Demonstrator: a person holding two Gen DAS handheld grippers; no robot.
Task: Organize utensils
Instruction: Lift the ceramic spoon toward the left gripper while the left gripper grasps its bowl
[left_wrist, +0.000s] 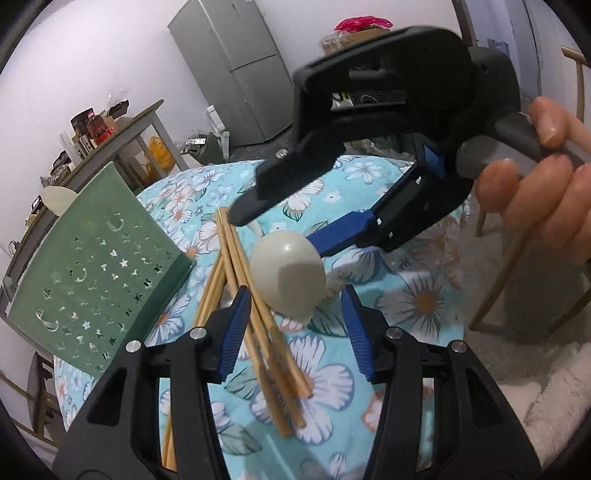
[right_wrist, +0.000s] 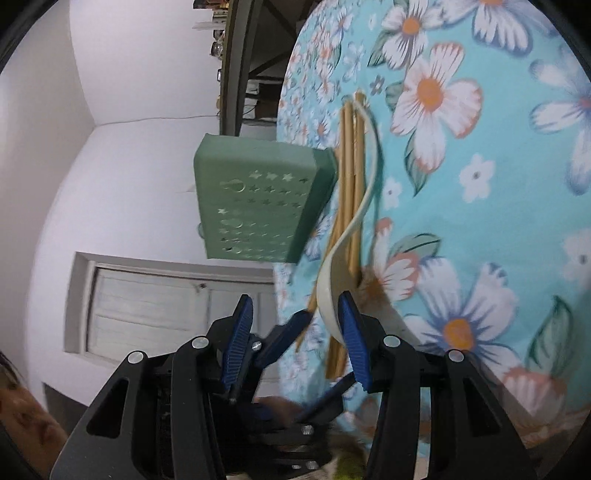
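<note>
Both sets of fingers wide: the spoon looks smooth and slippery, so grip its thin handle; the chopsticks are light and stiff.

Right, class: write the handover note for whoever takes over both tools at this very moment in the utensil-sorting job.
Left tool: open, holding nothing, its fingers on either side of the chopsticks and spoon.
Right tool: open, holding nothing, one finger beside the spoon's bowl.
Holder: green, standing on the table beside the chopsticks.
Done: nothing from this pile is stowed yet.
Left: grip the spoon and chopsticks and put them into the holder.
</note>
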